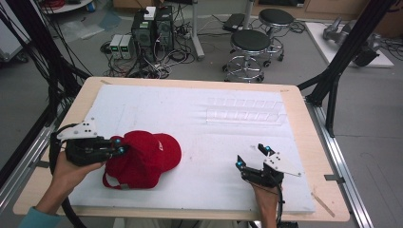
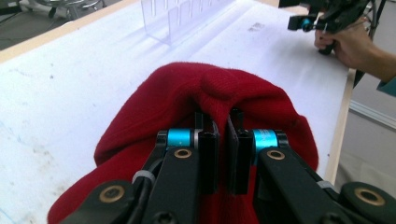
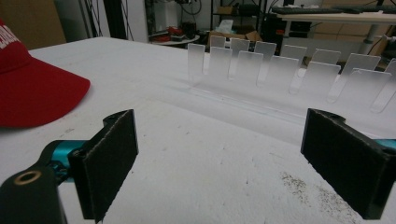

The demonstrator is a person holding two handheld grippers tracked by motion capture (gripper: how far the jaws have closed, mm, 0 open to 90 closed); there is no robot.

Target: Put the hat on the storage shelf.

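Fabric of the red baseball cap (image 1: 142, 159) is pinched between the closed jaws of the left gripper (image 1: 119, 146), which has hold of the crown near the top button; the cap sits by the left front corner of the white foam mat (image 1: 190, 128), brim pointing toward the middle. It looks soft and light, so the crown will likely fold and sag; the stiffer brim seems a firmer hold. Farther right, a clear acrylic rack (image 1: 244, 110) stands toward the far edge. Near the front right corner, the right gripper (image 1: 252, 156) hovers, jaws wide apart with nothing between them.
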